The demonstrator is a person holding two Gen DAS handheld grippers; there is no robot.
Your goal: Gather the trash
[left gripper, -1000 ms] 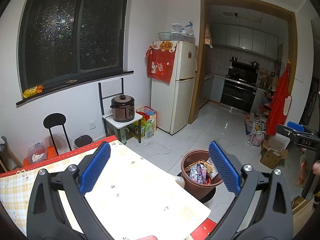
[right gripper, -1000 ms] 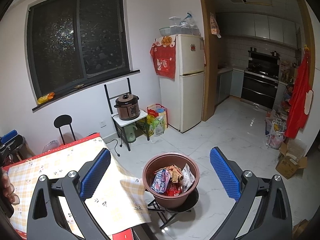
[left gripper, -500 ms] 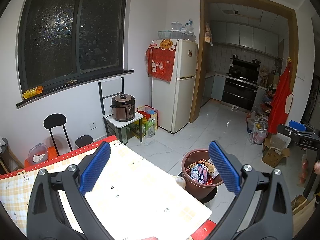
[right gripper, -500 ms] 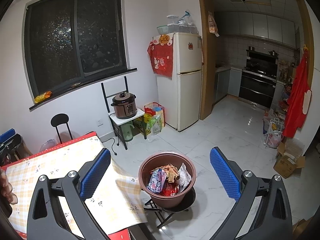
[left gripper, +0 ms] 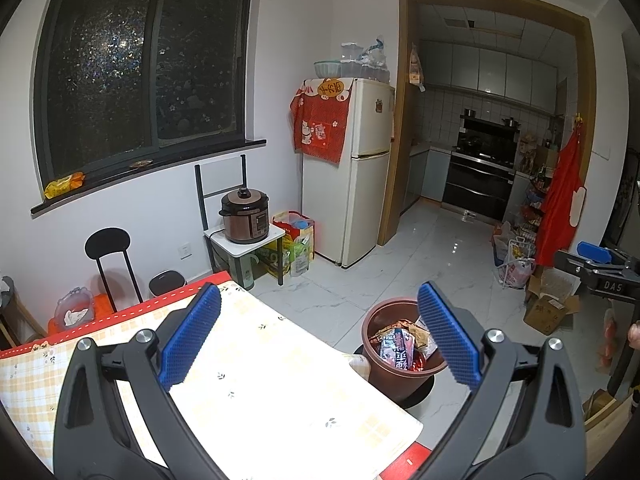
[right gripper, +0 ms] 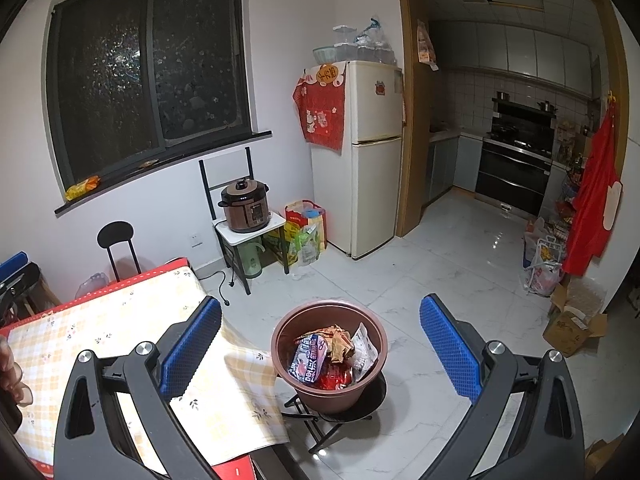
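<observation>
A brown trash bin (right gripper: 352,390) stands on a small black stool beside the table corner, holding several snack wrappers (right gripper: 316,358). It also shows in the left wrist view (left gripper: 394,370), partly behind the right blue pad. My right gripper (right gripper: 320,346) is open and empty, held above and in front of the bin. My left gripper (left gripper: 318,336) is open and empty over the table with its yellow checked cloth (left gripper: 260,372). The right gripper shows at the far right of the left wrist view (left gripper: 596,258).
The table (right gripper: 92,332) fills the lower left. A black stool (right gripper: 116,240), a pressure cooker (right gripper: 244,206) on a small stand, bags and a white fridge (right gripper: 372,160) line the far wall. Cardboard boxes (right gripper: 574,326) sit at the right. White tiled floor lies around the bin.
The right wrist view has drifted slightly right and forward, so the bin sits a little lower and more left between the fingers. The left gripper has barely moved. Both stay open.
</observation>
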